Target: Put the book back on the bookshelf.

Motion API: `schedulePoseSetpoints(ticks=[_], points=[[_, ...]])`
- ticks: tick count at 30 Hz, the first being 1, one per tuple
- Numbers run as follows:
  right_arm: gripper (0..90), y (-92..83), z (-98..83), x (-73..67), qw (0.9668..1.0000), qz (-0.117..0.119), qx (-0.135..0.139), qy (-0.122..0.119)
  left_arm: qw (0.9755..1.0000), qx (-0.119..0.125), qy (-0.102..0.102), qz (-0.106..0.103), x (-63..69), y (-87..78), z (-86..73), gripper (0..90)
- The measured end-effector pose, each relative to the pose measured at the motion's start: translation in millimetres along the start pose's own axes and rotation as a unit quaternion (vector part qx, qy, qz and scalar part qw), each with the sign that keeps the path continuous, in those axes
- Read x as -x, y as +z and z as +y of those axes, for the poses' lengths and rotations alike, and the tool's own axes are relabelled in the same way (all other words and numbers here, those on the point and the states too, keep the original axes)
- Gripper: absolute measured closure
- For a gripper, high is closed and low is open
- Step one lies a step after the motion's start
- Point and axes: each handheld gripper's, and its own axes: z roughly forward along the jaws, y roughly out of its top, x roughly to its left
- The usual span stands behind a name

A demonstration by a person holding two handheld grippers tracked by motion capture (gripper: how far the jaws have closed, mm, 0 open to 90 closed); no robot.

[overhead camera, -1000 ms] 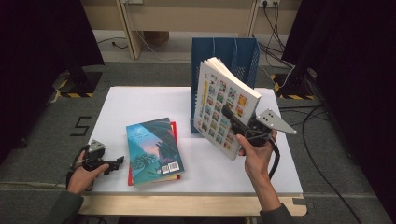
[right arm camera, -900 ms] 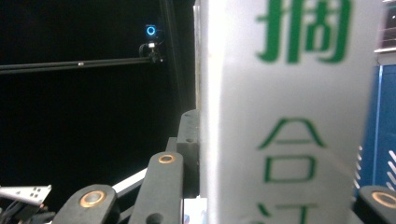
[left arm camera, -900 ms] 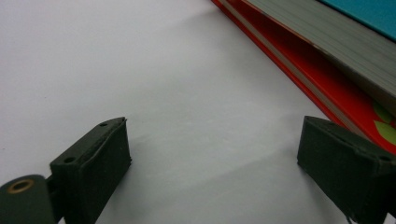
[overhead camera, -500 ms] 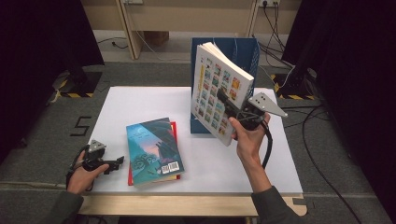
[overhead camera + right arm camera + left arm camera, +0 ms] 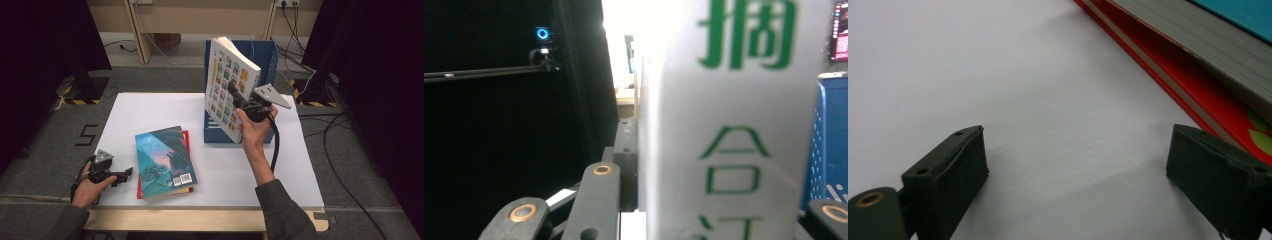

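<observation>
My right gripper [image 5: 236, 96] is shut on a white book [image 5: 226, 75] with a cover of small coloured pictures. It holds the book upright and tilted above the front of a blue mesh bin [image 5: 269, 56]. In the right gripper view the book's white spine [image 5: 734, 125] with green characters stands clamped between the jaws of the right gripper [image 5: 724, 200]. My left gripper [image 5: 125, 174] rests open on the table's front left corner. A teal book [image 5: 162, 160] lies on a red book [image 5: 186, 137] just right of it. Nothing lies between the left gripper [image 5: 1075, 165] jaws; the red book [image 5: 1193, 95] runs past the right jaw.
The white table [image 5: 150, 107] has bare surface behind and left of the stacked books. The blue bin [image 5: 831, 150] stands at the table's back edge. Cables trail over the floor at the right, and dark curtains hang on both sides.
My right hand has carried the white book away from me and up, from the table's middle right to the front of the blue bin. The left gripper has stayed put.
</observation>
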Motion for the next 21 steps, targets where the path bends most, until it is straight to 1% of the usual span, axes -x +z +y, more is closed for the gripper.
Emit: schedulePoseSetpoints(ticks=[2,4,8,12,17,21], points=[[73.6,7.9,-1.5,1.1,1.0,-0.008,0.0,-0.004,1.0,0.0,0.0,0.0,0.0,0.0,0.0,8.2],[73.6,15.6,-2.8,2.0,0.9997,-0.018,-0.002,-0.014,1.0,0.0,0.0,0.0,-0.1,0.0,0.1,8.2],[73.6,30.8,-6.2,4.8,0.9991,-0.035,-0.005,-0.021,1.0,0.0,0.0,0.0,-0.1,0.1,0.1,8.2],[73.6,44.0,-8.7,5.0,0.9989,-0.042,-0.005,-0.018,1.0,0.0,0.0,-0.001,-0.2,0.1,0.1,8.2],[73.6,55.6,-11.7,3.8,0.9985,-0.05,-0.005,-0.02,1.0,0.0,0.0,0.0,-0.1,0.0,0.0,8.2],[73.6,64.5,-14.3,4.9,0.9982,-0.058,-0.008,-0.013,1.0,0.0,0.0,0.0,0.0,0.0,0.0,8.2]])
